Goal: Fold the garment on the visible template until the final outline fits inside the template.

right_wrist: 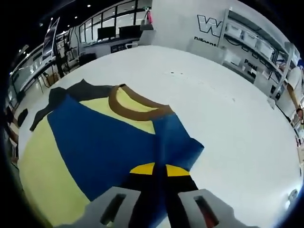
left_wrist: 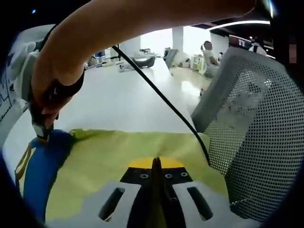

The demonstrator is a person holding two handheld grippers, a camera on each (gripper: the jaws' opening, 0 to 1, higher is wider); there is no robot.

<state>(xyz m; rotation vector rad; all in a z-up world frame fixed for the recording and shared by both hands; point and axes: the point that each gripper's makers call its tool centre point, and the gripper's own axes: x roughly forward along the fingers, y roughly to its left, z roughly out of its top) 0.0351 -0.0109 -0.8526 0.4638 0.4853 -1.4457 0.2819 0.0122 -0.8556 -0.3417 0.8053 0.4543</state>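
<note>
Both tongs, left (left_wrist: 156, 166) and right (right_wrist: 164, 173), clamp the yellow-and-blue garment (right_wrist: 109, 137) on the white table (right_wrist: 228, 118)

An open-plan office or lab hall: monitors (right_wrist: 114, 32) on desks beyond the white table (right_wrist: 228, 118), mesh chair (left_wrist: 251, 137) beside it.
</note>
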